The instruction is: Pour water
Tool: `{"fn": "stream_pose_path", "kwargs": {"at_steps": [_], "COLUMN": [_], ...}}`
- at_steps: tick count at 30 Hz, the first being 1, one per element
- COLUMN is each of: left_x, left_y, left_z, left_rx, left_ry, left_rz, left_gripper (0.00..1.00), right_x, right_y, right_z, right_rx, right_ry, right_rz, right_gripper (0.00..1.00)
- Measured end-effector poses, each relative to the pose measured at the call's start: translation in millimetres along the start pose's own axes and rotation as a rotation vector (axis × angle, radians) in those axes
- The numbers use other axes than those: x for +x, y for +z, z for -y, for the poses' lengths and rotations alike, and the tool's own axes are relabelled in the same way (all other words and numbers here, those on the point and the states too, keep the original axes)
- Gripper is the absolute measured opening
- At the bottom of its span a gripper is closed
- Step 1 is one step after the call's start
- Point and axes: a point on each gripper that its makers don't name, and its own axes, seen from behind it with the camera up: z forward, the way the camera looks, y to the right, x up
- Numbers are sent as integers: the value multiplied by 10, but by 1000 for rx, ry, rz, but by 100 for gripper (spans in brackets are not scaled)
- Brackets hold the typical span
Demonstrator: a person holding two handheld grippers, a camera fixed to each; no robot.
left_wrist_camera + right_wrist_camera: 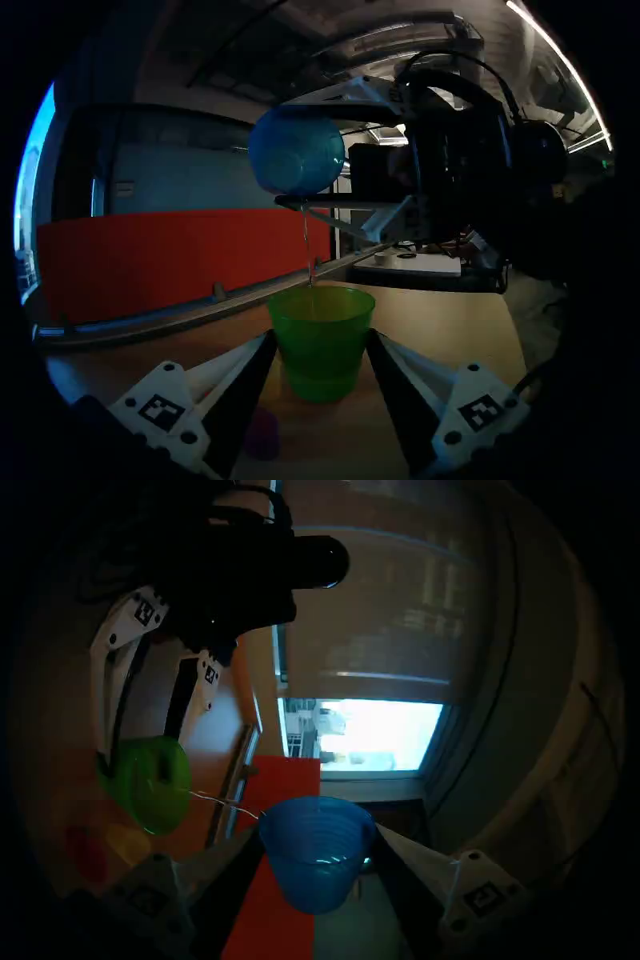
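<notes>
A green cup [322, 340] stands upright on the wooden table [448, 320], with my left gripper [322, 364] shut on its sides. Above it, a blue cup [296, 150] lies tipped on its side, and a thin stream of water [306, 244] falls from its rim into the green cup. In the right gripper view, my right gripper [318, 856] is shut on the blue cup [316, 848], which holds a little water. There the water stream [224, 802] arcs over to the green cup [152, 782], which sits between the left gripper's white fingers [192, 696].
A purple object [262, 432] lies on the table beside my left finger. Red [86, 852] and yellow [128, 842] objects sit near the green cup. An orange panel [176, 256] and a metal rail [208, 302] border the table's far edge. A bright window [360, 734] lies beyond.
</notes>
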Motion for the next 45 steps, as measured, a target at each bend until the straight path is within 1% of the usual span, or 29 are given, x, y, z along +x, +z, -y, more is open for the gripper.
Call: {"fn": "stream_pose_path", "kwargs": {"at_steps": [11,14,18,23,24,27,32,36,41,45], "left_x": [5,2,0,13,16,24,27,31,47,65], "left_y": [0,-6,-14,-21,-24,-31,-37,-33,-31,-30], "left_z": [8,15,17,23,24,19,8,18,17,13], "left_rx": [0,1,2,5,5,4,2,5,5,6], "left_ry": [-1,-3,-4,-2,-2,-3,-2,-1,-2,2], "left_rz": [-2,-2,-4,-5,-5,-7,-7,-6,-8,-6], "left_gripper": [81,81,81,81,81,81,81,81,81,81], "right_x": [42,54,71,88,87,64,-23,-80,-131,-150], "right_y": [13,14,1,-23,-29,-55,-129,-195,-274,-329], "right_z": [-23,-20,-29,-35,-35,-43,-52,-5,83,166], "right_rx": [-1,0,-3,-7,-8,-18,-37,-40,-40,-33], "right_ry": [-42,-43,-30,20,37,117,309,470,627,764], "right_rz": [-6,-8,-13,-18,-19,-21,-16,-13,-5,2], "right_gripper": [91,91,91,91,91,91,91,91,90,91]}}
